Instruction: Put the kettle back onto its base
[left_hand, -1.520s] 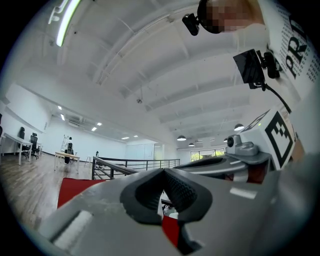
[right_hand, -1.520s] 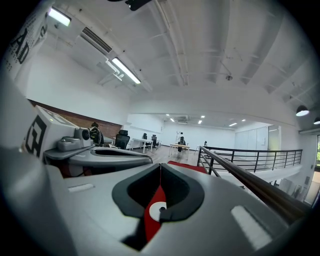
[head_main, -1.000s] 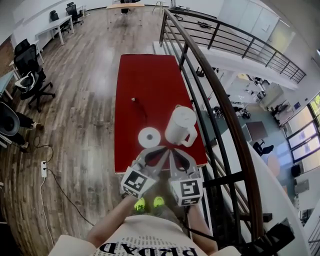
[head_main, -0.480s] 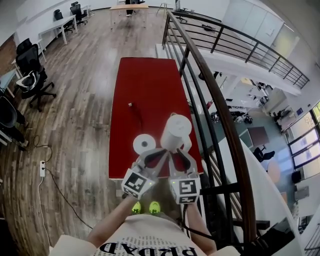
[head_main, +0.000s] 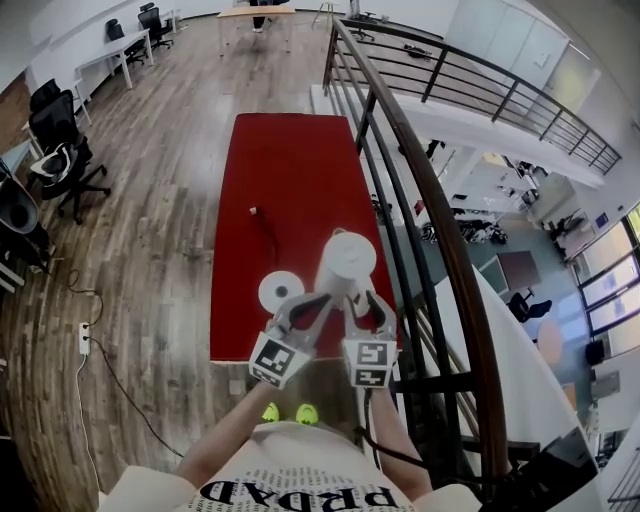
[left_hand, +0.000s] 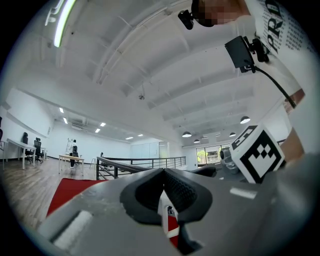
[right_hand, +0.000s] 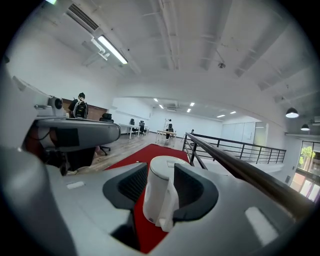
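Observation:
A white kettle (head_main: 348, 258) stands upright on the red table (head_main: 290, 170), just right of its round white base (head_main: 281, 291). Its handle faces me. My right gripper (head_main: 365, 298) is open right behind the handle, and its jaws have just been opening. In the right gripper view the kettle (right_hand: 159, 200) shows in the gap between the pads (right_hand: 131, 186), and nothing presses on it. My left gripper (head_main: 318, 300) hovers by the base's right edge. In the left gripper view my left gripper (left_hand: 163, 200) looks shut, with nothing in it.
A dark power cord (head_main: 266, 232) runs from the base up the table. A black metal railing (head_main: 420, 200) runs close along the table's right side, over a drop. Office chairs (head_main: 60, 160) stand on the wooden floor at the left, where a power strip (head_main: 87, 338) also lies.
Both grippers have moved forward over the table's near edge, closing in on the kettle and base. The right jaws have spread apart.

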